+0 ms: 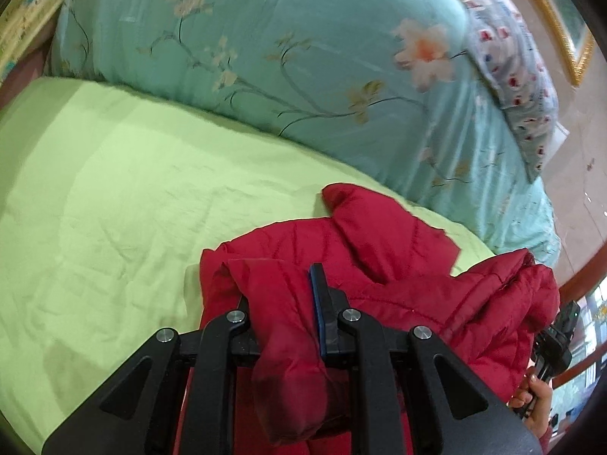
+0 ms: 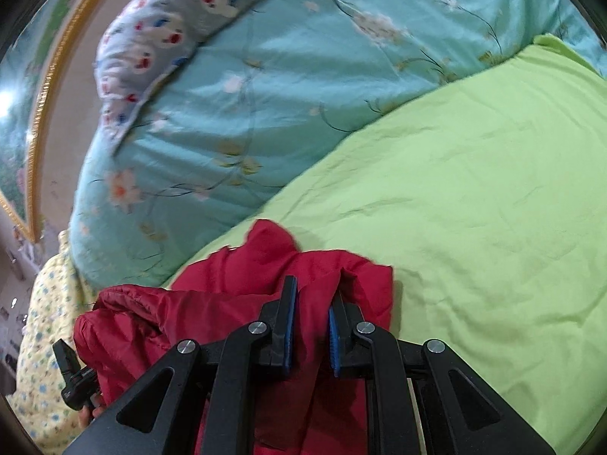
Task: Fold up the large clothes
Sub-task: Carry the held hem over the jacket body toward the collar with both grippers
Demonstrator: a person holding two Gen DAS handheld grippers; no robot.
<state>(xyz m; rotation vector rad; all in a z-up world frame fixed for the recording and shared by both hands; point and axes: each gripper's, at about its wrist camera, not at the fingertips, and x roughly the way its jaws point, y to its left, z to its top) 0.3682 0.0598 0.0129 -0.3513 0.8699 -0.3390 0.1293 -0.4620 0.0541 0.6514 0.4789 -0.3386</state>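
A red padded jacket point(image 1: 398, 265) lay bunched on the green bedsheet point(image 1: 114, 189), below the floral teal quilt point(image 1: 265, 38). Both the left gripper point(image 1: 282, 295) and the right gripper point(image 2: 313, 303) had their fingers clamped on jacket folds. Only the left view showed a hand point(image 1: 535, 402). No writing was readable.

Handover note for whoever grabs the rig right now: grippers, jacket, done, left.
Left gripper: shut on a fold of the red jacket.
Right gripper: shut on another fold of the same jacket.
Jacket: bunched between both grippers above the green sheet, near the bed's edge; part of it rests on the sheet. The teal quilt lies behind it.
Done: both grips are secure.
Left: no neat fold shows yet. Probably spread the jacket flat on the sheet, then fold sleeves and body.
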